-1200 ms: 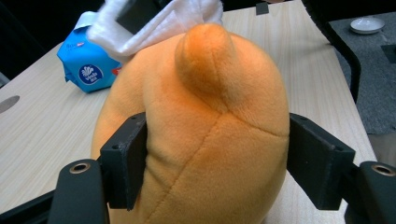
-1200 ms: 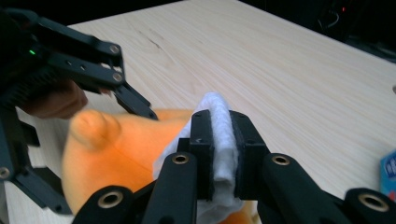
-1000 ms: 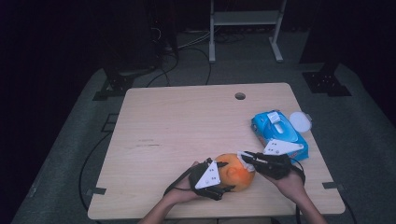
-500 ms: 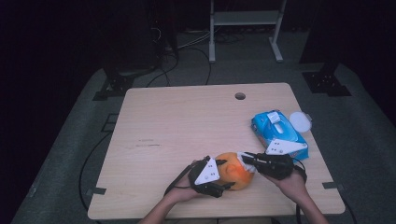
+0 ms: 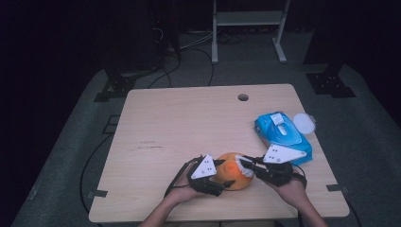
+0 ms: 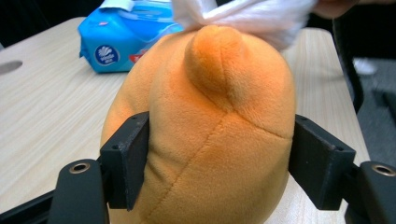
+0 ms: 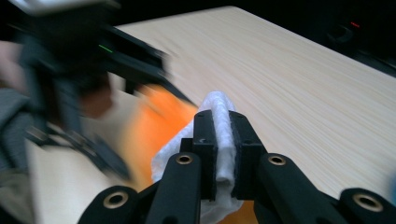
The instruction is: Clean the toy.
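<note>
Orange plush toy [image 5: 232,171] sits on the tabletop [image 5: 189,123] near the person's edge, down and to the left of the blue wipe pack [image 5: 282,134], which serves as the landmark here. The pack's round white lid [image 5: 303,123] lies just beside the pack, on its far right.

Left gripper [image 5: 222,174]: jaws clamped on the toy from both flanks; in the left gripper view the black pads press into the plush [image 6: 205,135] at either side. Toy is braced, upright, with a rounded nub pointing away from the camera.

Right gripper [image 5: 245,163]: jaws together on a folded white wipe [image 7: 219,135], pinching it tight. The wipe [image 6: 243,14] lies across the top of the toy, on the side facing the pack.

Change across the last second: very little. Both hands hold nearly the same places relative to the pack; the toy has not shifted. The right jaws have squeezed a trace tighter on the wipe, nothing more. Blur in the right gripper view suggests small rubbing strokes rather than travel.

Judgement: wiping is under way, the top patch being worked. The flanks under the left pads cannot be reached without re-gripping.
</note>
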{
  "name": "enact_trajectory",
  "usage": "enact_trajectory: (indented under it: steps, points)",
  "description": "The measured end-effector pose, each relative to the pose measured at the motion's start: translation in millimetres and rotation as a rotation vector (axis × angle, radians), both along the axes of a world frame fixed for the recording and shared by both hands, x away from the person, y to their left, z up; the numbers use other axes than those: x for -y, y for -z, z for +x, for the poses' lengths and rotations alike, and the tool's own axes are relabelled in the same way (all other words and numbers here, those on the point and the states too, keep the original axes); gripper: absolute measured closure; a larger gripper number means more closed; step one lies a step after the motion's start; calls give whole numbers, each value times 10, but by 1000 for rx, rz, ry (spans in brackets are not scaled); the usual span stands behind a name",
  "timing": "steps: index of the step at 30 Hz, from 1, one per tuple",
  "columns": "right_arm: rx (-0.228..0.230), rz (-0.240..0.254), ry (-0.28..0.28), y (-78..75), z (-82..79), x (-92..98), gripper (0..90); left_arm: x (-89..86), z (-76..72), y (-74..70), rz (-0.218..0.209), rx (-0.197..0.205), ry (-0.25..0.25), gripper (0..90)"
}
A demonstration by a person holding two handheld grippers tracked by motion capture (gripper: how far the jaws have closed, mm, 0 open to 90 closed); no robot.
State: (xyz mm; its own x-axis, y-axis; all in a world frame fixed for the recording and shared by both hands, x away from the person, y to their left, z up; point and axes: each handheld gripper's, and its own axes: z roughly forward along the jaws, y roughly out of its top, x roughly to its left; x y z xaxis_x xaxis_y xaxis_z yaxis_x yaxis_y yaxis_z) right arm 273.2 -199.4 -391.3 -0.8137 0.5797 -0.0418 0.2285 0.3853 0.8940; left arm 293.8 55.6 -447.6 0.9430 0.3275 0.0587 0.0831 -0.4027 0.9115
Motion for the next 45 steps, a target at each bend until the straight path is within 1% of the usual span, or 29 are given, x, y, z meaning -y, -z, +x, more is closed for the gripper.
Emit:
enact_trajectory:
  steps: [1, 2, 4, 6, 7, 9, 12, 14, 15, 16, 18, 19, 21, 22, 23, 25, 27, 28, 29, 31, 33, 34, 36, 38, 41, 42, 43, 44, 45]
  points:
    - [-8, 0, 34, 41, 50, 85, 821, -13, 12, -2, -2, -8, -5, 279]
    - [-11, -1, 50, 67, 85, 137, 821, -19, 24, -3, -6, -13, -11, 279]
    - [-47, 27, 94, 119, 152, 258, 821, -12, 28, -5, -9, -17, -14, 279]
    - [-47, 16, 112, 127, 167, 288, 821, -6, 25, -6, -6, -15, -11, 279]
    - [-43, 10, 116, 127, 168, 288, 821, -6, 25, -4, -8, -16, -12, 278]
    - [-43, 17, 114, 117, 151, 256, 820, -7, 21, -2, -6, -17, -10, 278]
    - [-33, 38, 73, 82, 101, 135, 817, -7, 9, 1, 2, -10, -8, 277]
    - [-9, 19, 61, 62, 78, 64, 817, -28, 14, -2, 1, -17, -10, 277]
    - [-6, 18, 63, 58, 79, 59, 817, -43, 22, -5, -2, -21, -12, 277]
    - [-6, 27, 65, 64, 99, 83, 817, -50, 28, -7, -5, -23, -14, 277]
    - [-12, 27, 85, 88, 129, 141, 817, -55, 38, -8, -7, -25, -15, 277]
    - [-31, 40, 99, 114, 151, 193, 817, -54, 41, -8, -6, -24, -15, 277]
    - [-46, 47, 117, 142, 166, 251, 817, -52, 47, -8, -8, -27, -16, 277]
    - [-41, 42, 119, 151, 166, 270, 817, -53, 55, -9, -12, -33, -17, 276]
    - [-42, 48, 119, 149, 151, 272, 817, -51, 59, -8, -16, -37, -20, 276]
    - [-38, 53, 105, 126, 118, 229, 817, -39, 68, -9, -27, -47, -32, 276]
    - [-22, 60, 54, 84, 65, 97, 817, -24, 76, -10, -34, -56, -48, 275]
    - [-16, 58, 41, 69, 40, 37, 816, -20, 80, -7, -33, -60, -56, 274]
    - [-2, 53, 20, 44, -1, -64, 816, -17, 81, -3, -38, -63, -61, 272]
    - [14, 52, -12, 9, -50, -182, 817, -16, 79, 3, -48, -71, -73, 272]
    - [37, 38, -34, -12, -88, -276, 817, -11, 75, 1, -47, -76, -78, 272]
    - [50, 26, -33, -8, -100, -301, 817, -14, 77, -4, -42, -77, -76, 272]
    - [63, 17, -20, 3, -89, -277, 818, -23, 86, -17, -35, -78, -65, 280]
    - [55, 29, 6, 13, -43, -192, 817, -31, 87, -17, -37, -82, -61, 289]
    - [56, 10, 72, 52, 31, -45, 817, -53, 92, -13, -40, -86, -51, 290]
    - [46, 8, 91, 78, 60, 7, 817, -64, 95, -9, -40, -89, -42, 290]
    - [24, 20, 104, 114, 98, 72, 817, -65, 96, -3, -45, -93, -32, 289]
    - [13, 30, 107, 132, 117, 104, 816, -68, 95, 5, -46, -97, -12, 282]
    - [1, 35, 112, 146, 129, 130, 815, -75, 94, 10, -48, -92, -1, 275]
